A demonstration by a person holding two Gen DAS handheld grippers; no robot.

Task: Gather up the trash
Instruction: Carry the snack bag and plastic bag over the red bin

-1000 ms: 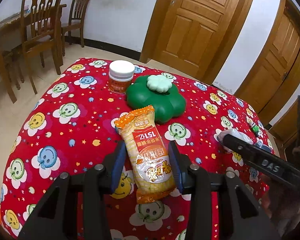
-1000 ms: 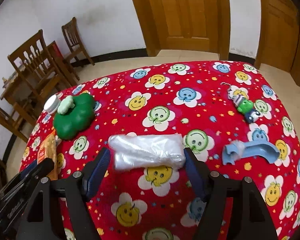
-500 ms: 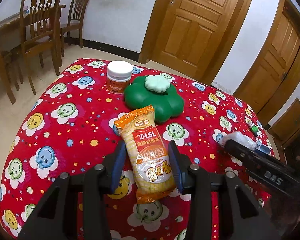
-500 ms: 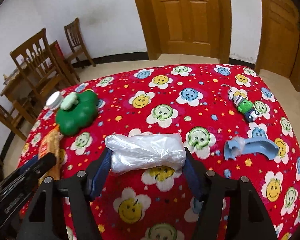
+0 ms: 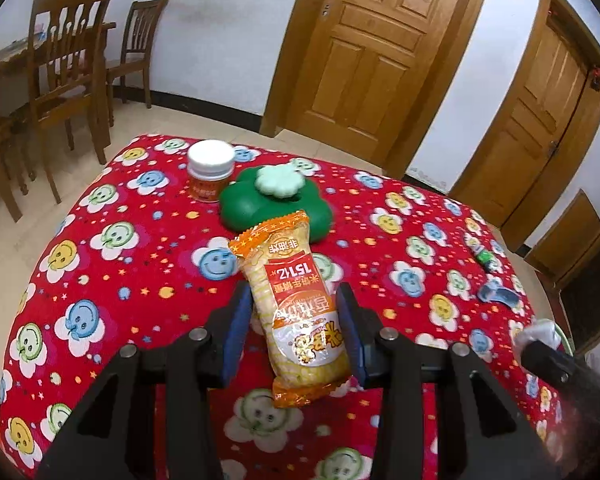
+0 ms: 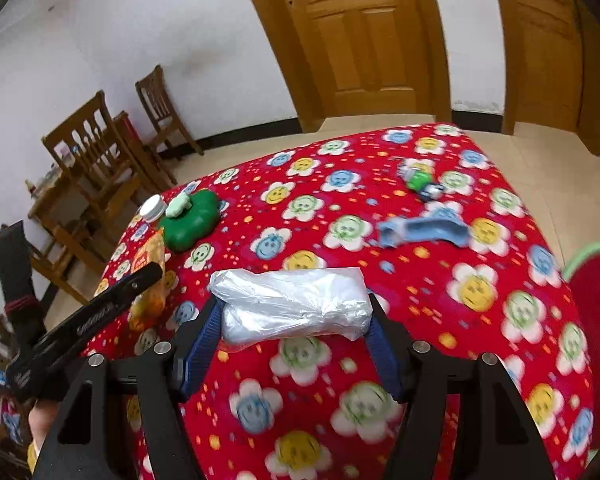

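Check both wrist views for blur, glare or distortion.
Left wrist: sharp on the snack packet, fisheye bending the doors; right wrist: motion blur smears the tablecloth and blue plastic piece, while the plastic bag stays crisp, with mild sheen.

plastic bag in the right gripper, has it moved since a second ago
Yes. The plastic bag, held in the right gripper, has risen off the tablecloth, toward the blue scoop.

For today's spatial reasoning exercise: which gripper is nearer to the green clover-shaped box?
Left. The left gripper, holding the snack packet, sits just short of the green clover-shaped box. The right gripper, gripping the plastic bag, is farther off.
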